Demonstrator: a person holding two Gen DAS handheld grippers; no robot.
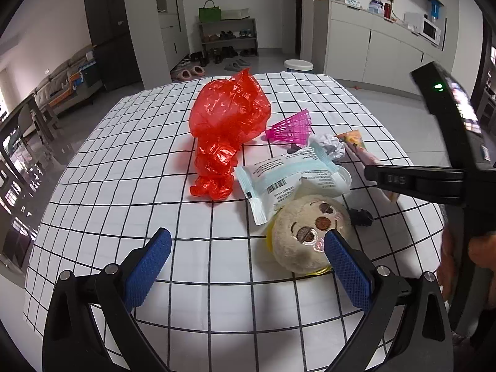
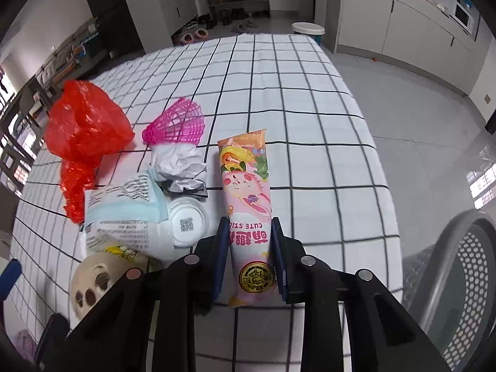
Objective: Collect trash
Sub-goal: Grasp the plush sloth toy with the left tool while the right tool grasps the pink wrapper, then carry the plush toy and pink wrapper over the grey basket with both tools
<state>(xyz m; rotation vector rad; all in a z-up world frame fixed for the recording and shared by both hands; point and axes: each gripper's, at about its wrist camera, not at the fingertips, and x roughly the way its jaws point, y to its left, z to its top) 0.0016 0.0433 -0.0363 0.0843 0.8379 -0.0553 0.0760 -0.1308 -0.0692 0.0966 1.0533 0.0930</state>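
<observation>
A crumpled red plastic bag (image 1: 228,133) lies on the checked tablecloth (image 1: 124,167); it also shows in the right wrist view (image 2: 83,133). Beside it lie a pink shuttlecock (image 2: 178,122), crumpled white paper (image 2: 179,164), a white and blue wrapper (image 1: 285,179) and a small white cup (image 2: 187,221). My right gripper (image 2: 249,238) is shut on a pink snack wrapper (image 2: 246,183) that lies on the table. My left gripper (image 1: 248,248) is open and empty, its right finger in front of a beige plush toy (image 1: 307,232).
A small black object (image 1: 361,217) lies right of the plush toy. A grey mesh chair (image 2: 458,266) stands at the table's right side. A white stool (image 1: 298,65) stands beyond the far edge. Cabinets and a shoe rack line the back of the room.
</observation>
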